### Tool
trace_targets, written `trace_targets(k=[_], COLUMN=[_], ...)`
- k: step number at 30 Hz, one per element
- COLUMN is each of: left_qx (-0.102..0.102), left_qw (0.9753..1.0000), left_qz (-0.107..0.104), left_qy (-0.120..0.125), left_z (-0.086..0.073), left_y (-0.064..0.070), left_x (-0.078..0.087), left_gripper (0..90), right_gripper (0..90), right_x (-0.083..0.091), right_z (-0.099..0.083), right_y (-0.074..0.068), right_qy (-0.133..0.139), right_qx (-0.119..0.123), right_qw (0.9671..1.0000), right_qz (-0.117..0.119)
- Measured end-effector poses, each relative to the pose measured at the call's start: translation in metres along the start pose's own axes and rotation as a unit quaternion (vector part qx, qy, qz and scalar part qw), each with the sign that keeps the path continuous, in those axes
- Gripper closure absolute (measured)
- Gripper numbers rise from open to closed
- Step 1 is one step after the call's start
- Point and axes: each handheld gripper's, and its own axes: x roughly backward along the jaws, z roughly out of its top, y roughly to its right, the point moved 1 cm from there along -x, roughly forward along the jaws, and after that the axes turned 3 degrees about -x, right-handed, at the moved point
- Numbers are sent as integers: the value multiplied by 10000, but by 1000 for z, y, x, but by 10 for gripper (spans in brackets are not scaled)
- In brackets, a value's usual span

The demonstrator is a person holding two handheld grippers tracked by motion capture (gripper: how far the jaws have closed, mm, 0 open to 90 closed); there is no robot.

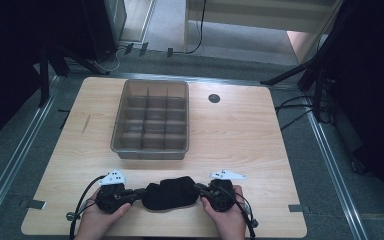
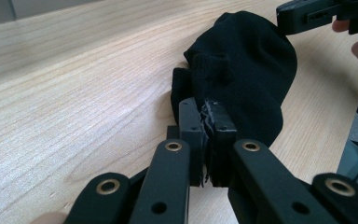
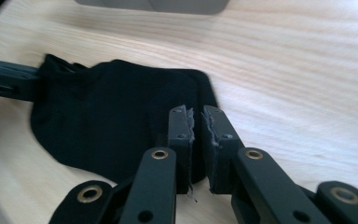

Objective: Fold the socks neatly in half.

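One black sock (image 1: 170,193) was seen lying near the front edge of the wooden table (image 1: 240,130), stretched between two grippers. The left gripper (image 2: 207,122) was closed on one end of the sock, and the right gripper (image 3: 196,125), its jaws drawn narrow, was pinched on the opposite edge. One grey divided tray (image 1: 151,120) was set well behind the sock, with bare tabletop left open to either side of it.

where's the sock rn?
In the high view the sock lies at the near edge of the table, between the left gripper and right gripper, just in front of the grey tray.
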Motion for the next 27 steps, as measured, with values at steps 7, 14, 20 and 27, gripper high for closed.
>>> trace_targets(k=[7,14,20,27], left_qx=[14,14,145,504], left_qw=[10000,10000,9998,9986], left_qz=[11,8,-69,102], left_qy=[37,62,138,148], left_z=[0,0,0,-1], left_y=[1,5,7,7], left_x=[0,-2,-5,-14], left_gripper=[879,879,880,881], right_gripper=[892,895,898,900], right_x=[-3,7,11,4], right_z=[-1,3,9,16], right_y=[-3,-11,-29,-69], right_qy=[-75,155,283,374], right_qx=[30,175,319,776], right_qw=[9999,9995,9976,9926], right_qz=[68,229,539,851])
